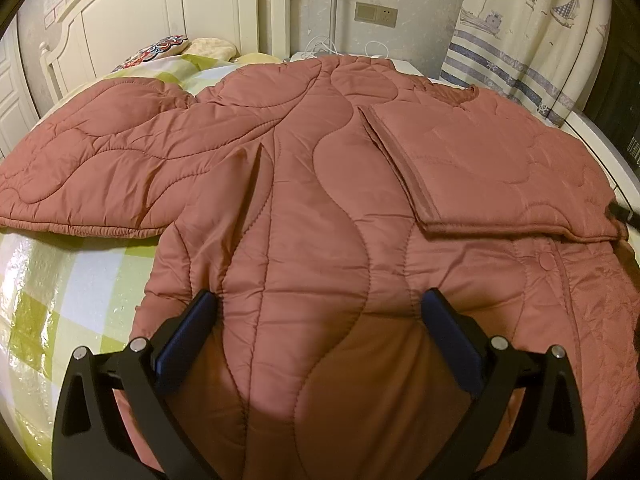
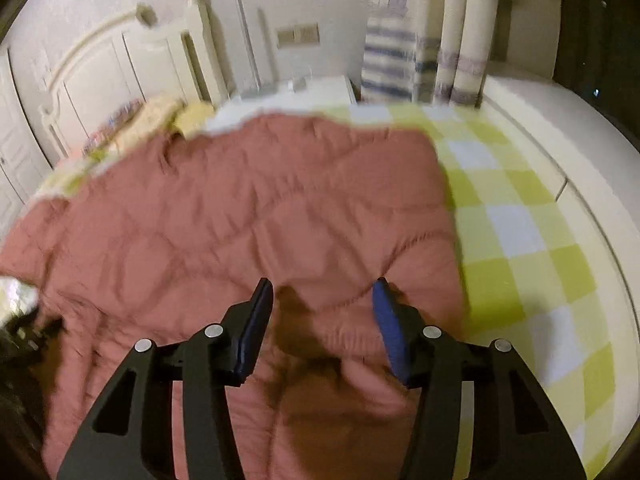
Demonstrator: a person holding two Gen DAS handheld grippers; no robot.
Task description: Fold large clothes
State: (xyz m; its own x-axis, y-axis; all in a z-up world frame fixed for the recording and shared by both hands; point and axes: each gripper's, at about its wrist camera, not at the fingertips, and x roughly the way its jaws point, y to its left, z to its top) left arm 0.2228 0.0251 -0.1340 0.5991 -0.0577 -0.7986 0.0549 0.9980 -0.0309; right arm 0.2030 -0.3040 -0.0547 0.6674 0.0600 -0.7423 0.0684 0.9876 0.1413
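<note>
A large rust-pink quilted coat (image 1: 320, 200) lies spread flat on the bed. Its one sleeve (image 1: 92, 168) stretches out to the left. The other part (image 1: 492, 168) is folded over the body on the right, its edge lying straight. My left gripper (image 1: 320, 300) stands wide open just above the coat's near hem, with only flat fabric under the fingers (image 1: 200, 320). In the blurred right wrist view the coat (image 2: 248, 220) fills the middle. There my right gripper (image 2: 322, 286) hovers open over the coat's right side with nothing between its blue pads (image 2: 390, 320).
The bed has a green-and-white checked sheet (image 2: 520, 248), bare to the right of the coat and at the near left (image 1: 60, 280). A white headboard (image 1: 132, 12) and pillows (image 1: 168, 48) are at the far left. A nightstand with cables (image 1: 320, 50) and a curtain (image 1: 532, 28) stand behind.
</note>
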